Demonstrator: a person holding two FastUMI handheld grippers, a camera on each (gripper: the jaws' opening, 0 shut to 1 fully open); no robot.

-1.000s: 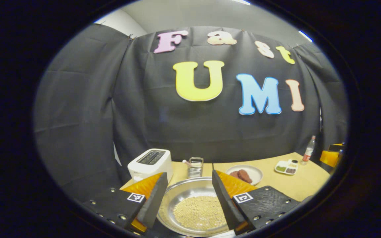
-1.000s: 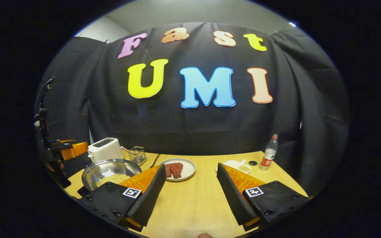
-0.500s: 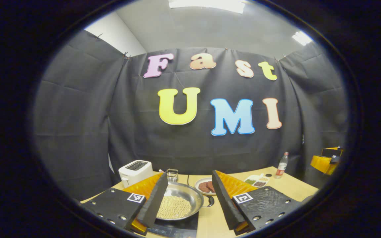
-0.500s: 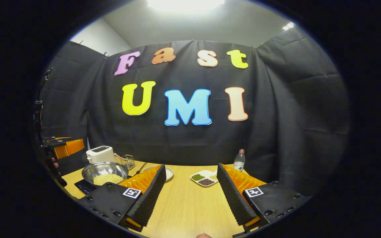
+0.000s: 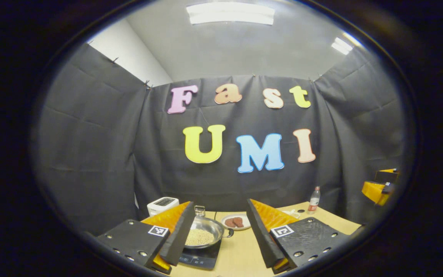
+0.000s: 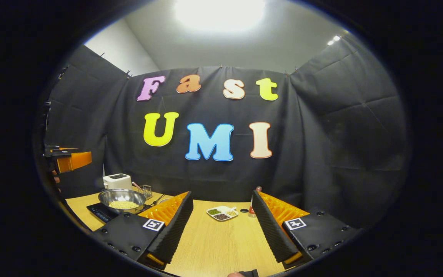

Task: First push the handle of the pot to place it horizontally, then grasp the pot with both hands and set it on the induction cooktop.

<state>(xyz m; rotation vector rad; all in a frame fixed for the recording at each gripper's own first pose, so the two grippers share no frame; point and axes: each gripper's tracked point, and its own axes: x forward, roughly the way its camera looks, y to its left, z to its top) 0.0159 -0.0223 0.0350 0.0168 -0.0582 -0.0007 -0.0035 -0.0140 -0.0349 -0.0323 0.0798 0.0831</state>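
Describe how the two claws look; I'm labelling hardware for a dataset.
Left claw and right claw match: black bolted plates bearing square black-and-white markers, orange wedge-shaped fingers faced with black ribbed foam pads. No cables or sleeves visible.

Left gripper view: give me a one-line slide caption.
Steel pot of beans sits on the induction cooktop, framed by the open left gripper held back above the table.
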